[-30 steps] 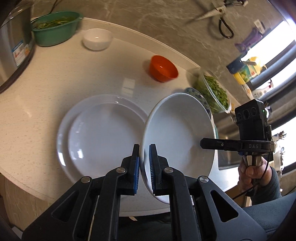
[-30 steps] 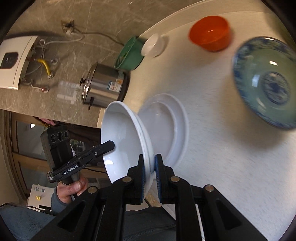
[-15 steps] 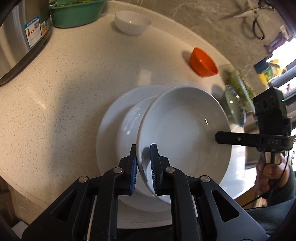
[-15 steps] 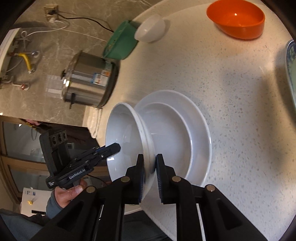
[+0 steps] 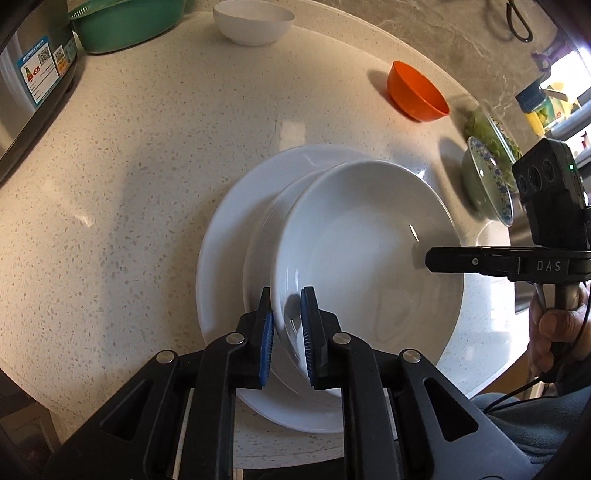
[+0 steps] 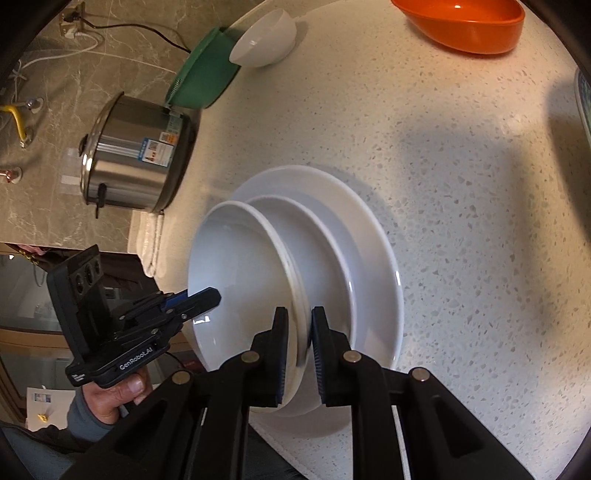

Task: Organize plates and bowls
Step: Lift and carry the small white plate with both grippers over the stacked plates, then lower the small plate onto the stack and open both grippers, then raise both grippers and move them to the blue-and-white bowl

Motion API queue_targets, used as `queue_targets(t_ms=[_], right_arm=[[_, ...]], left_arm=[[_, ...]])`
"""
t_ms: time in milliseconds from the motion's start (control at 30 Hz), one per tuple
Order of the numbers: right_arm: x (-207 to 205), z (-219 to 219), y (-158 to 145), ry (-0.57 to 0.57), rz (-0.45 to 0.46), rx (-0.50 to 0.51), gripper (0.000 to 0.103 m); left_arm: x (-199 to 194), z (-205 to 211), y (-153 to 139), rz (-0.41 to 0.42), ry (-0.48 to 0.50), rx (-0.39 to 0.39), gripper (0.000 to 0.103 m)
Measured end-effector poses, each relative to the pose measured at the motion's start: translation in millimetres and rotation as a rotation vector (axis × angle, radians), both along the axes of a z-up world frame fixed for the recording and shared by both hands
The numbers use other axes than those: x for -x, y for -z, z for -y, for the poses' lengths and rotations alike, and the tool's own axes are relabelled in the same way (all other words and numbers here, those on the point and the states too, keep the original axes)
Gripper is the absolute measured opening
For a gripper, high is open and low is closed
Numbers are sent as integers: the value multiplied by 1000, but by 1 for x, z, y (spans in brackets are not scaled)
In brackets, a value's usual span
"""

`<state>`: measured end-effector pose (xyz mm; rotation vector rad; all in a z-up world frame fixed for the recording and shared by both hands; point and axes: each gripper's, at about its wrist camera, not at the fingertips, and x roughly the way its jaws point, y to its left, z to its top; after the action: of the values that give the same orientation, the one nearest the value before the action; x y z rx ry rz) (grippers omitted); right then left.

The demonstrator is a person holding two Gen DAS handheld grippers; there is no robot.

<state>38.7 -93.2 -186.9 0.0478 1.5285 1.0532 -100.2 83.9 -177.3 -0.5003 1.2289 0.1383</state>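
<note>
- Looking through the left wrist view, I have the left gripper (image 5: 287, 338) nearly closed, jaws pinching the near rim of the deep white glazed ceramic bowl (image 5: 369, 273). It hangs tilted over the wide white ceramic plate (image 5: 225, 236) on the speckled surface (image 5: 147, 166). It looks stiff, slick and breakable; the rim is my only hold.
- Through the right wrist view, the right gripper (image 6: 297, 354) likewise clamps the opposite rim, nearly closed; the glaze is plain, glossy and unmarked.

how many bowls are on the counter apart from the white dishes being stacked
4: a small white bowl at the far edge, a green bowl beside it, an orange bowl further right, and a blue-patterned bowl near the right edge. More may sit out of view.
</note>
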Motion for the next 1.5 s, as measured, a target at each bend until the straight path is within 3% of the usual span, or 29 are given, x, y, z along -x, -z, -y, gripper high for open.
queue_targets(t_ms=[433, 533, 700, 933, 1000, 1233, 1367, 1433, 1500], right_arm=[[11, -14, -3, -52, 142, 85, 12], [14, -15, -3, -55, 166, 97, 12], [12, -12, 2, -17, 130, 100, 7], [13, -11, 3, 26, 119, 120, 7], [13, -12, 2, 34, 121, 130, 9], [16, -17, -1, 38, 143, 176, 12], [22, -31, -10, 24, 195, 204, 38], [25, -39, -16, 13, 247, 231, 65], [26, -45, -21, 11, 270, 236, 71]], left_arm=[[-7, 2, 5, -1, 1, 1, 15], [-7, 4, 4, 13, 7, 15, 23], [-10, 12, -2, 71, 24, 55, 59], [-14, 11, -13, 124, 32, 55, 69], [-14, 7, -18, 138, 21, 30, 79], [-12, -12, -30, 191, -12, 24, 79], [-11, -23, -33, 205, -23, 27, 79], [-8, -31, -34, 211, -26, 33, 79], [-6, -36, -34, 215, -29, 37, 79]])
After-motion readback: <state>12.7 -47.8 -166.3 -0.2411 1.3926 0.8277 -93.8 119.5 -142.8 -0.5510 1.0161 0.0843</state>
